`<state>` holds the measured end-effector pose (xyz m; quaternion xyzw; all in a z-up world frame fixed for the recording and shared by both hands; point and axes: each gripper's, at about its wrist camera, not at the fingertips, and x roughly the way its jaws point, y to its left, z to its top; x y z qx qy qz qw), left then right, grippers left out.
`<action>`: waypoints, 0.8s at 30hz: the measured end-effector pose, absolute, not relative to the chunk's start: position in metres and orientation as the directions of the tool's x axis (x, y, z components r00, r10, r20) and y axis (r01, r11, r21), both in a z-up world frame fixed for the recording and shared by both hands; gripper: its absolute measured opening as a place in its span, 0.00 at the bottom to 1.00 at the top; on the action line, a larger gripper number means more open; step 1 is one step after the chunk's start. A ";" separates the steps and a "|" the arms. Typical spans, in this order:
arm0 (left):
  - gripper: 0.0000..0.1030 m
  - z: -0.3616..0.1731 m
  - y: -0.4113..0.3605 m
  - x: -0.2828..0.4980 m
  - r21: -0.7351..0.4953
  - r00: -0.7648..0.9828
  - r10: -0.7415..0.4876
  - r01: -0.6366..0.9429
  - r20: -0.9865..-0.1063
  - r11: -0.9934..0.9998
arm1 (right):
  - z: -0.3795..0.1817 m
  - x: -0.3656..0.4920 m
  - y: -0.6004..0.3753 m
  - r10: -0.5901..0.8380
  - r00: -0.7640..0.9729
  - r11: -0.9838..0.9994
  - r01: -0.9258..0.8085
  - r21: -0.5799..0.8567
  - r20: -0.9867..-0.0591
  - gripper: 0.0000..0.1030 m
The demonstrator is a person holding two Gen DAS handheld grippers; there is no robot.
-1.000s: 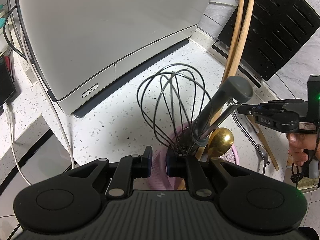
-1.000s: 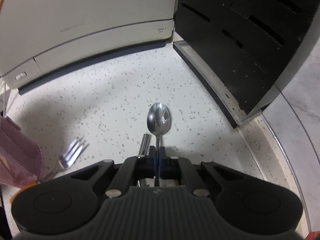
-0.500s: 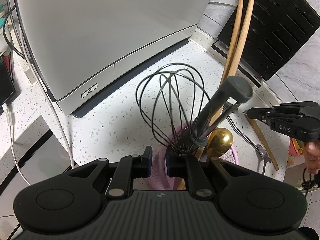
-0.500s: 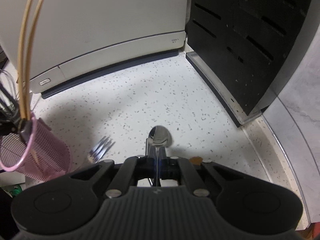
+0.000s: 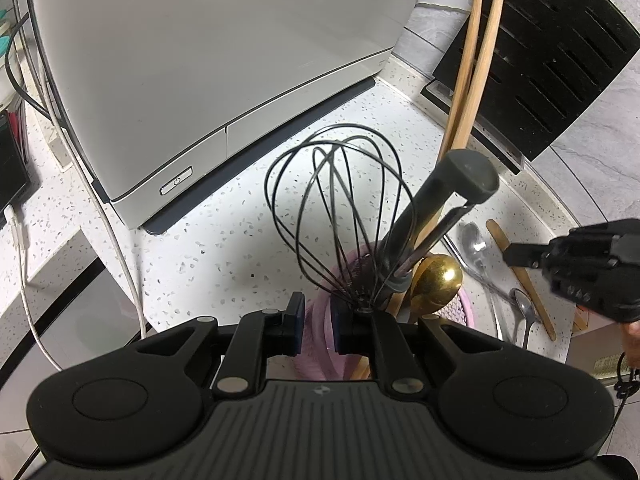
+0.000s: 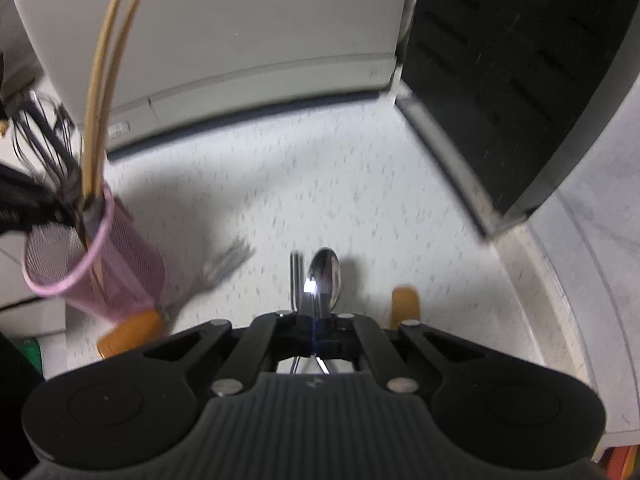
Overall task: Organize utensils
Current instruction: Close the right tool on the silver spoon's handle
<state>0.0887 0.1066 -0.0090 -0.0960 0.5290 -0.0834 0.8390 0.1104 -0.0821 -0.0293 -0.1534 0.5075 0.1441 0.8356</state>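
My right gripper: clamped on spoon. My left gripper: narrow, pinching pink cup rim; whisk, chopsticks inside.

One pink mesh cup stands on the table, holding one black wire whisk, two wooden chopsticks, one gold spoon and one grey-handled utensil; right of the cup lie two steel spoons and one wooden stick

Right tongs risen (spoon clamped), pink holder nearer
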 end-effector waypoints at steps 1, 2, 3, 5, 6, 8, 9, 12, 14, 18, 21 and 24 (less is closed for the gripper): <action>0.14 -0.009 0.106 0.088 -0.249 0.427 -0.242 0.038 -0.871 0.968 | -0.033 0.110 -0.082 0.074 0.439 0.910 -0.397 -0.120 -0.895 0.00; 0.14 -0.009 0.107 0.089 -0.249 0.427 -0.241 0.038 -0.872 0.968 | -0.036 0.109 -0.082 0.064 0.432 0.910 -0.396 -0.125 -0.900 0.01; 0.14 -0.009 0.107 0.088 -0.250 0.427 -0.242 0.038 -0.871 0.968 | -0.039 0.108 -0.081 0.057 0.430 0.910 -0.393 -0.130 -0.901 0.01; 0.14 -0.009 0.107 0.088 -0.249 0.426 -0.241 0.038 -0.872 0.968 | -0.043 0.109 -0.081 0.051 0.422 0.911 -0.391 -0.131 -0.905 0.04; 0.14 -0.009 0.107 0.088 -0.249 0.427 -0.241 0.039 -0.872 0.968 | -0.045 0.109 -0.082 0.047 0.421 0.912 -0.388 -0.133 -0.906 0.08; 0.14 -0.009 0.107 0.088 -0.248 0.426 -0.241 0.040 -0.872 0.968 | -0.048 0.111 -0.082 0.042 0.415 0.915 -0.382 -0.132 -0.909 0.12; 0.14 -0.009 0.107 0.088 -0.248 0.426 -0.241 0.040 -0.872 0.968 | -0.050 0.112 -0.082 0.035 0.413 0.915 -0.380 -0.137 -0.910 0.12; 0.14 -0.009 0.107 0.088 -0.248 0.426 -0.241 0.039 -0.872 0.968 | -0.058 0.116 -0.083 0.002 0.400 0.918 -0.364 -0.157 -0.917 0.14; 0.14 -0.009 0.107 0.088 -0.249 0.426 -0.242 0.040 -0.872 0.968 | -0.064 0.119 -0.084 -0.017 0.390 0.923 -0.349 -0.164 -0.921 0.15; 0.14 -0.009 0.107 0.088 -0.248 0.426 -0.241 0.039 -0.872 0.968 | -0.068 0.125 -0.086 0.003 0.383 0.935 -0.329 -0.134 -0.924 0.16; 0.14 -0.009 0.107 0.088 -0.249 0.427 -0.241 0.039 -0.871 0.968 | -0.068 0.127 -0.084 0.001 0.374 0.937 -0.325 -0.130 -0.927 0.05; 0.14 -0.008 0.109 0.089 -0.251 0.428 -0.242 0.036 -0.871 0.967 | -0.068 0.130 -0.087 0.020 0.361 0.948 -0.302 -0.097 -0.932 0.00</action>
